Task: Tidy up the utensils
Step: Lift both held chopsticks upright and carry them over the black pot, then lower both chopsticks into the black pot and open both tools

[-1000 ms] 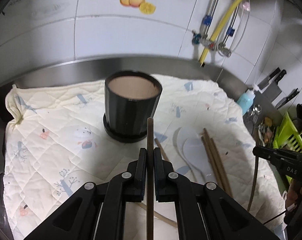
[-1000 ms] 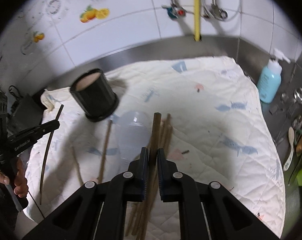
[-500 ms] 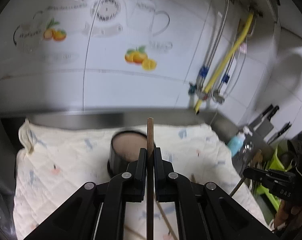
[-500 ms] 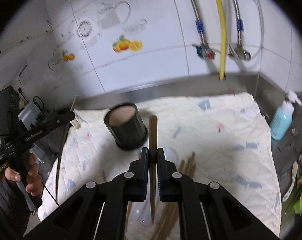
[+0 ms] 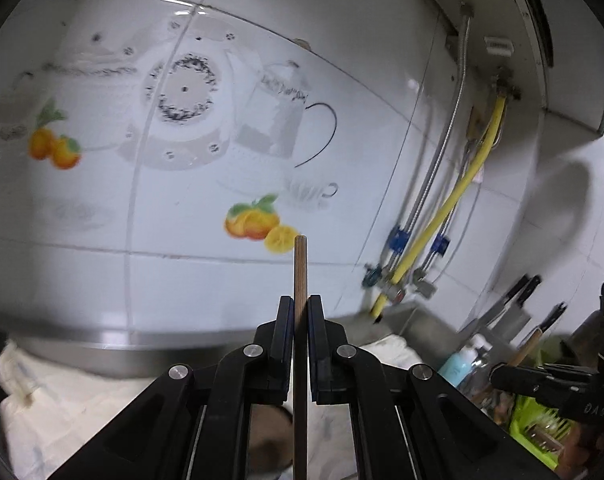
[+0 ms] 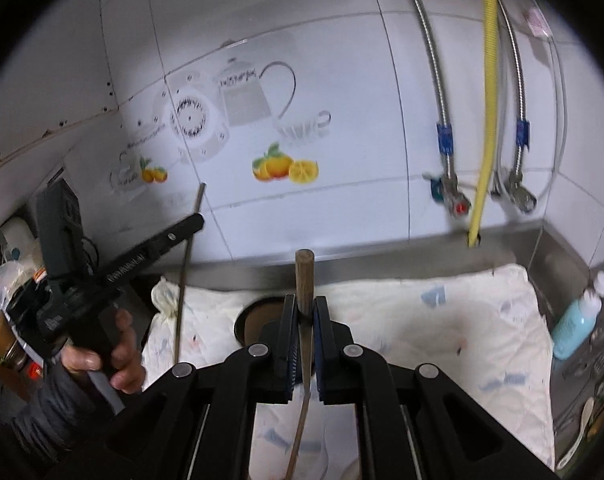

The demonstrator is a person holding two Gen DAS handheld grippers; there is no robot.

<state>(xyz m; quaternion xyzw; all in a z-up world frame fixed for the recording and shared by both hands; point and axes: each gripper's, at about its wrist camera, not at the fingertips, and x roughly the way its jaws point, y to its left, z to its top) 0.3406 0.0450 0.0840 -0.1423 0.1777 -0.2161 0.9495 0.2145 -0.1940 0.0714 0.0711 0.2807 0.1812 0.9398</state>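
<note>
My left gripper [image 5: 300,312] is shut on a wooden chopstick [image 5: 300,272] held upright, its tip against the tiled wall; it also shows in the right wrist view [image 6: 185,264], clamped in the left gripper [image 6: 193,222]. My right gripper [image 6: 305,312] is shut on a thicker wooden chopstick [image 6: 304,276], also upright. The black utensil cup [image 6: 257,320] stands on the quilted mat [image 6: 442,320] just behind the right gripper; in the left wrist view only part of the cup [image 5: 267,452] shows below the fingers.
Tiled wall with fruit decals [image 6: 285,168], hoses and a yellow pipe [image 6: 484,120] behind. A blue soap bottle [image 6: 574,320] stands right of the mat. Knives [image 5: 514,304] and a green rack [image 5: 542,432] lie at the far right.
Both grippers have lifted and tilted upward with their chopsticks. The mat and cup have dropped to the bottom of both views, and the loose chopsticks on the mat are out of sight.
</note>
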